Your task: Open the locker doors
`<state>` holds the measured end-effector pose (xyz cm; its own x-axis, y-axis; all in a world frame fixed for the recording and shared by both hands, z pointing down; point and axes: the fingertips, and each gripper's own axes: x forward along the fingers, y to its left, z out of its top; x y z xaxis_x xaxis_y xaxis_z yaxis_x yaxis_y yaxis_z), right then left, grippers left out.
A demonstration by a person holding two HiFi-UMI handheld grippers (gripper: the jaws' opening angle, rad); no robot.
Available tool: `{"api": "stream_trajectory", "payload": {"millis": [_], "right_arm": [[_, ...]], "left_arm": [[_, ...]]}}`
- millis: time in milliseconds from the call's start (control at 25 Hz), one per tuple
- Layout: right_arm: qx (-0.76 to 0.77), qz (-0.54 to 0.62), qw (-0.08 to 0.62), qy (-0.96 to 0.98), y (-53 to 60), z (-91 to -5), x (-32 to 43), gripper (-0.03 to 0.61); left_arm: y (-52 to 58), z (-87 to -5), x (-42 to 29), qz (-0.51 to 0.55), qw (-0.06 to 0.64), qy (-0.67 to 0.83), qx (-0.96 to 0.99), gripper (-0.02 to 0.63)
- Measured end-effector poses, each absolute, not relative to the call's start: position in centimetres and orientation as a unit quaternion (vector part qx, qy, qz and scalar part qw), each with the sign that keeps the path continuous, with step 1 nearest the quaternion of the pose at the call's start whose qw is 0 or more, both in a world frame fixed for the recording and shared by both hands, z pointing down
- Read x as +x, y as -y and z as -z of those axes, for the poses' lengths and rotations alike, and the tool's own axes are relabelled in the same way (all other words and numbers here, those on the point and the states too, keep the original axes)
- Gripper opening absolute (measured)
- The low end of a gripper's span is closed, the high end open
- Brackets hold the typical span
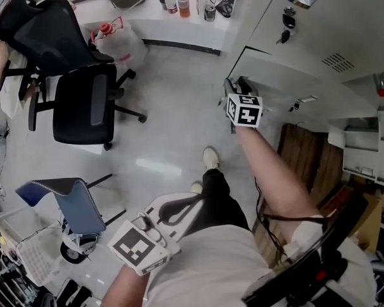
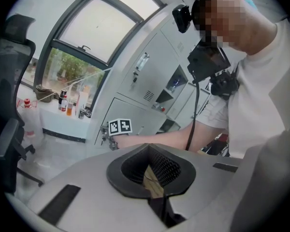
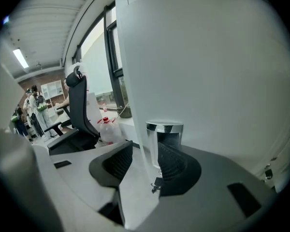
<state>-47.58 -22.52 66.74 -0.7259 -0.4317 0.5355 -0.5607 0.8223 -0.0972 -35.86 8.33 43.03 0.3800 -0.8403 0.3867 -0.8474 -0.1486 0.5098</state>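
In the head view my right gripper [image 1: 233, 100] is at the left edge of a grey locker door [image 1: 275, 75], which stands slightly ajar. The right gripper view has that gripper [image 3: 145, 152] open, its jaws astride the door's edge [image 3: 135, 100]. The chrome lock cylinder [image 3: 163, 129] sits beside the right pad, and a small key [image 3: 156, 186] hangs below it. The pads do not press on the door. My left gripper [image 1: 191, 203] is held low by my waist, away from the lockers; in its own view the left gripper [image 2: 149, 149] is shut and holds nothing.
A higher locker door [image 1: 320, 18] has keys in its lock [image 1: 285, 25]. Open lockers [image 1: 365, 152] stand to the right. Two black office chairs [image 1: 89, 101], a blue seat [image 1: 73, 203], a water jug [image 1: 118, 40] and a wire basket [image 1: 16, 242] stand on the floor at left.
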Motion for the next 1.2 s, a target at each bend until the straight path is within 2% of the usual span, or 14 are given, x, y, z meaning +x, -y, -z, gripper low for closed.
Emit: {"api": "stream_trajectory", "payload": {"millis": [360,1200], "right_arm": [[0.29,-0.16,0.252,0.909,18.7,-66.7,-43.9,0.132],[0.278,-0.155,0.273,0.908,12.2,-67.1,-32.4,0.115]], "left_arm": [[-9.5,-42.5,-34.1,-0.01,0.331,0.544,0.771,0.011],[-10.5,-41.5,-27.0,-0.055,0.302,0.47,0.827,0.011]]}}
